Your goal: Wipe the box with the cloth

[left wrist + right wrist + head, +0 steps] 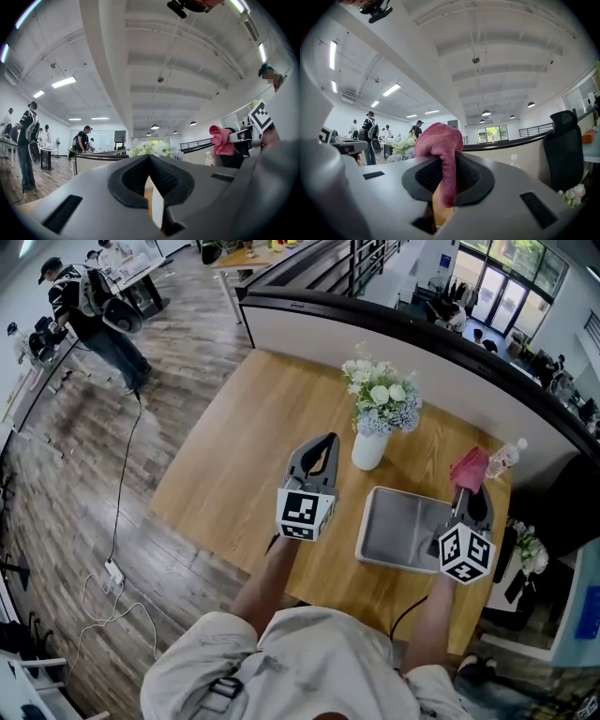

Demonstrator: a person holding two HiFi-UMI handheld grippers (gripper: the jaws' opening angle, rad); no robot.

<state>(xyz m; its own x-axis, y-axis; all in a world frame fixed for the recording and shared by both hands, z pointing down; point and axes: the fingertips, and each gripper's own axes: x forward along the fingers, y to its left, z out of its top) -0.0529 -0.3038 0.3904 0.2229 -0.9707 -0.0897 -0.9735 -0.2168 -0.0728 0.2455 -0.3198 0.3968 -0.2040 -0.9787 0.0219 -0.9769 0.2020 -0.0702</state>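
A shallow grey box (401,532) lies on the wooden table (234,465), right of centre. My right gripper (472,489) is held above the box's far right corner, shut on a pink cloth (470,468). In the right gripper view the cloth (438,140) bunches over the jaw tips of the right gripper (444,165) and hangs down between the pads. My left gripper (328,442) is held over the table left of the box, its jaws closed together with nothing in them. The left gripper view shows the left gripper (149,158) with tips touching, and the cloth (220,140) off to the right.
A white vase of flowers (372,418) stands just behind the box, between the two grippers. A clear bottle (505,458) stands at the table's far right corner. A black-topped partition (394,329) runs behind the table. People (89,310) stand at benches far left.
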